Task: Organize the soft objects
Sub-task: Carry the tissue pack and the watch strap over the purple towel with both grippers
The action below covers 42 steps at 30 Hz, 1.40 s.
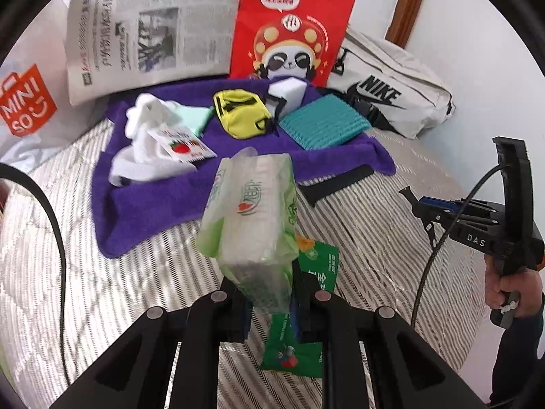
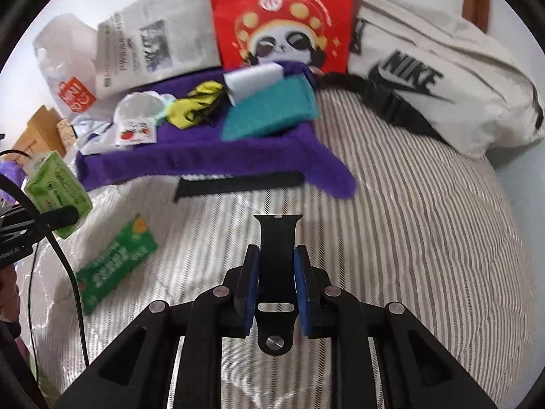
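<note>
My left gripper (image 1: pixel 269 293) is shut on a green tissue pack (image 1: pixel 248 218) and holds it above the striped bed; the pack also shows at the left of the right wrist view (image 2: pixel 56 191). My right gripper (image 2: pixel 276 269) is shut on a black watch strap (image 2: pixel 276 259), held above the bedding. A purple towel (image 1: pixel 146 201) lies ahead with a white cloth (image 1: pixel 146 129), a tomato sachet (image 1: pixel 182 145), a yellow pouch (image 1: pixel 242 114), a white sponge (image 1: pixel 287 93) and a teal mat (image 1: pixel 323 124) on it. A green packet (image 2: pixel 115 262) lies on the bed below the left gripper.
A second black strap (image 2: pixel 238 182) lies at the towel's near edge. A newspaper (image 1: pixel 150 34), a red panda bag (image 1: pixel 293 24), a white Nike bag (image 2: pixel 442 81) and a Miniso bag (image 1: pixel 27 102) stand along the back. A cable (image 1: pixel 51 211) hangs at left.
</note>
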Available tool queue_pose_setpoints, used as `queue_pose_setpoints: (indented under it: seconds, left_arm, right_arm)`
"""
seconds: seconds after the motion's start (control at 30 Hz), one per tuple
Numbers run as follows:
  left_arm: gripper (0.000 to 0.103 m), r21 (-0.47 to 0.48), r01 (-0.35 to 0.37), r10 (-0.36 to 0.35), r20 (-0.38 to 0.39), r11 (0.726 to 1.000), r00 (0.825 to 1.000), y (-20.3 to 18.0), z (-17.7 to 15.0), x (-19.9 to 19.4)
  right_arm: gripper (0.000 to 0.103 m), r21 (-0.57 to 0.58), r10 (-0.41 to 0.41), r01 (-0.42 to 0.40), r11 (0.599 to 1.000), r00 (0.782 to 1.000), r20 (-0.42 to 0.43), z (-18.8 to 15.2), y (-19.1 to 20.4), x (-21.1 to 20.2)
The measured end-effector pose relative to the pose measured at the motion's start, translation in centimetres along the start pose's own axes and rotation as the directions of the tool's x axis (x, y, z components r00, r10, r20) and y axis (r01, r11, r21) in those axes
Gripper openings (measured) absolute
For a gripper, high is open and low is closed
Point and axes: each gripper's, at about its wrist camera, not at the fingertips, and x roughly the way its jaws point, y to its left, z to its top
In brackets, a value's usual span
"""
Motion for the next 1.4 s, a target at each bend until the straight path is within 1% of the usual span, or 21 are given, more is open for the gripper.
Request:
queue_pose_setpoints:
  seconds: [0.23,0.4,0.63,0.8,1.0,1.13,1.33,1.4]
  left_arm:
    - [0.016,-0.026,-0.003,0.004,0.036,1.000,0.999,0.8,0.5,-1.8]
    - [0.016,-0.049,-0.004,0.007,0.052,0.999,0.999,1.7,1.4,-2.4]
    - [0.016,-0.063,-0.008,0.012,0.062,0.998,0.998,2.8,3.4,-2.0]
    - [0.016,-0.070,-0.004,0.009,0.069,0.998,0.998,3.6,5.2,-1.4]
    - [0.016,-0.079,0.004,0.001,0.068,0.997,0.998,4.8,7.8,0.0]
    - [0.016,-0.101,0.029,-0.025,0.035,0.994,0.999,5.9,9.3,2.3]
    - [0.016,-0.093,0.017,-0.017,-0.002,0.996,1.000,6.4,10.9,5.4]
    - [0.016,-0.094,0.028,-0.029,-0.009,0.995,1.000,6.7,11.4,6.2]
  right_arm:
    - [0.021,-0.058,0.046,-0.044,0.997,0.999,0.028,2.4,1.6,-0.8]
    - [0.021,-0.090,0.076,-0.070,0.993,0.995,0.061,5.1,2.6,-1.0]
    - [0.021,-0.122,0.109,-0.098,0.988,0.990,0.088,9.3,4.0,0.2]
    - [0.021,-0.125,0.119,-0.108,0.986,0.990,0.078,11.9,4.6,2.2]
    - [0.021,-0.113,0.096,-0.091,0.989,0.995,0.041,14.0,4.6,5.0]
    - [0.021,-0.093,0.097,-0.096,0.991,0.995,0.011,14.4,4.5,6.9]
    - [0.021,-0.091,0.083,-0.084,0.992,0.996,-0.016,14.8,4.7,9.7]
    - [0.021,-0.098,0.076,-0.078,0.992,0.997,-0.025,14.9,4.9,10.4]
